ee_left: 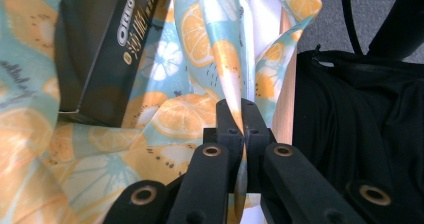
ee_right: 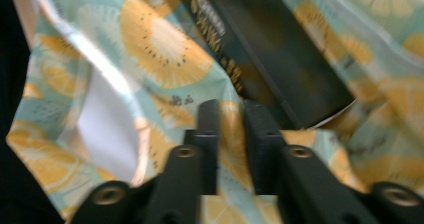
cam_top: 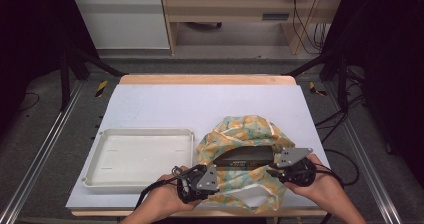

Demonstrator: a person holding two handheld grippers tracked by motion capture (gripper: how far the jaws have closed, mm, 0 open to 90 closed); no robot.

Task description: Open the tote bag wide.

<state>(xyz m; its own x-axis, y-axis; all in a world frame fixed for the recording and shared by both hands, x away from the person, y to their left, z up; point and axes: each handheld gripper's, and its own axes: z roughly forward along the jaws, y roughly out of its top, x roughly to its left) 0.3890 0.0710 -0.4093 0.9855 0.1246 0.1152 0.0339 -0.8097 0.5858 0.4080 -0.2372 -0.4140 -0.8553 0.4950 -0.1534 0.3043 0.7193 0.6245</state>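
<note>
- Our left gripper pinches the fruit-print cloth tight at the table's near edge
- Our right gripper has narrowed onto a cloth fold beside the dark box

This is looking like a lab or recording workspace rather than a home. A desk with a pale mat and a wooden edge is standing inside a dark metal frame, with rails running along the grey floor at left and right and yellow-and-black hazard tape marking the frame's feet. Black cables are hanging at the far right beside plain wooden furniture, and a white cabinet is standing at the far left.
</note>
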